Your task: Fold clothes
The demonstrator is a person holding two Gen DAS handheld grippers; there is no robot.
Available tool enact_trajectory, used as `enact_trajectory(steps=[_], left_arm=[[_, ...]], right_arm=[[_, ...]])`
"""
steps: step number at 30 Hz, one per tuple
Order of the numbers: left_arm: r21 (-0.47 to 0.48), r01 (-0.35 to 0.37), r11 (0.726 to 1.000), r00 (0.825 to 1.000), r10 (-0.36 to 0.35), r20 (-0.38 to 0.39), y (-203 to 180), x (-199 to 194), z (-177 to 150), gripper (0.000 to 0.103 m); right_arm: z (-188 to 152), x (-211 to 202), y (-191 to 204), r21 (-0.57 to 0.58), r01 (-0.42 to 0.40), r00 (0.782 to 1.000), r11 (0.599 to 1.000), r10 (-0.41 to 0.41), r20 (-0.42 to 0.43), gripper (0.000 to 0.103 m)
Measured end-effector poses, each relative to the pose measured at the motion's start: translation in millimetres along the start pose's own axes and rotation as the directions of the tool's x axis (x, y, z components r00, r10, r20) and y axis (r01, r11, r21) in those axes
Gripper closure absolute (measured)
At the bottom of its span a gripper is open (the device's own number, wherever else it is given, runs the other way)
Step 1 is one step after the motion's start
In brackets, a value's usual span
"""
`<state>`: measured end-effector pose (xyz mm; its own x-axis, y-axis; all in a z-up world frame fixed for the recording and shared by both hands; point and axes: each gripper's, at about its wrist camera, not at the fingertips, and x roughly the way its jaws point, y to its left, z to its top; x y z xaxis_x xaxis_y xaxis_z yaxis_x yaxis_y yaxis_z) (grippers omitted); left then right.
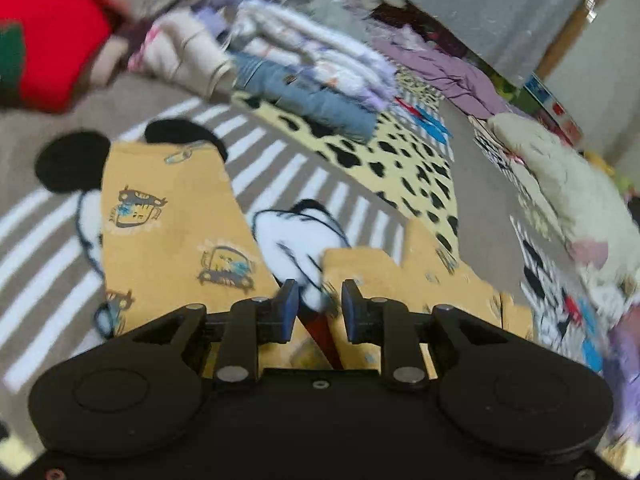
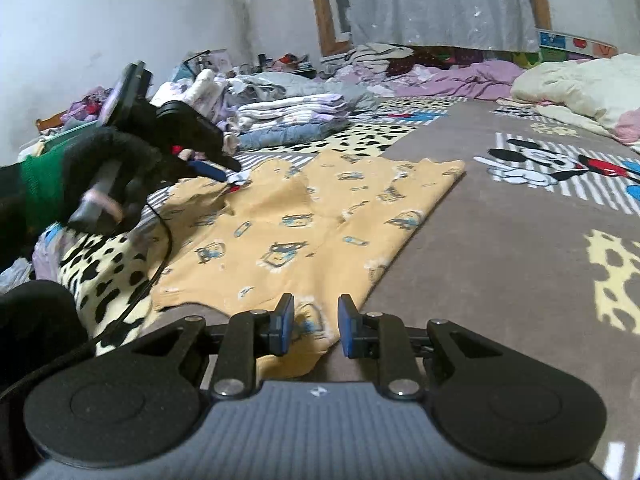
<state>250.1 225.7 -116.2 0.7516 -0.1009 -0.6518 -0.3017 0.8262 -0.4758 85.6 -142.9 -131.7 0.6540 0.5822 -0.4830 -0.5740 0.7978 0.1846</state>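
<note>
Garment: a yellow cloth (image 2: 304, 224) printed with small blue and grey cartoon cars, lying across the middle of the right wrist view; its far edge is rumpled and its near corner reaches the lower centre.
In the left wrist view: the yellow cloth (image 1: 168, 216) fills the lower left and centre, with a gap showing the carpet's white glove figure.
Surface: a grey-brown cartoon carpet (image 2: 500, 248) with white stripes.
Right gripper (image 2: 316, 322): lower centre of its view, jaws a little apart, the garment's near corner between them; whether the pads press it I cannot tell.
Left gripper (image 1: 320, 306): jaws slightly apart above the cloth, nothing clearly clamped; the view is blurred.
Left gripper seen from the right: at mid left (image 2: 224, 170), over the garment's far left edge, held by a hand (image 2: 100, 168) in a dark glove.
Background: a stack of folded clothes (image 2: 292, 114) in the upper centre, beyond the garment.
</note>
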Motion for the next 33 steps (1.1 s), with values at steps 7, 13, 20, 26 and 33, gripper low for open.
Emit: enact_trajectory(steps=[7, 13, 20, 26, 33], left_arm=[[-0.023, 0.087, 0.996, 0.995, -0.088, -0.041, -4.4, 23.8, 13.4, 0.080], [-0.061, 0.091, 0.994, 0.995, -0.093, -0.024, 2.9, 22.7, 9.2, 0.081], [-0.041, 0.094, 0.995, 0.994, -0.096, -0.043, 0.2, 29.3, 6.4, 0.103], [-0.045, 0.163, 0.986, 0.977, -0.155, 0.147, -10.9, -28.6, 11.3, 0.103], [0.038, 0.139, 0.990, 0.970, -0.143, 0.194, -43.1, -72.4, 10.5, 0.103]], right_arm=[[-5.0, 4.2, 7.0, -0.017, -0.010, 1.000, 1.000, 0.010, -0.020, 0.079], [-5.7, 7.1, 3.7, -0.005, -0.008, 1.000, 1.000, 0.008, -0.021, 0.079], [-6.6, 6.2, 3.9, -0.005, -0.007, 1.000, 1.000, 0.007, -0.018, 0.079], [-5.5, 6.8, 4.6, -0.016, 0.009, 1.000, 1.000, -0.009, -0.023, 0.079], [-5.8, 6.6, 8.3, -0.040, 0.025, 0.999, 0.999, -0.026, -0.028, 0.079]])
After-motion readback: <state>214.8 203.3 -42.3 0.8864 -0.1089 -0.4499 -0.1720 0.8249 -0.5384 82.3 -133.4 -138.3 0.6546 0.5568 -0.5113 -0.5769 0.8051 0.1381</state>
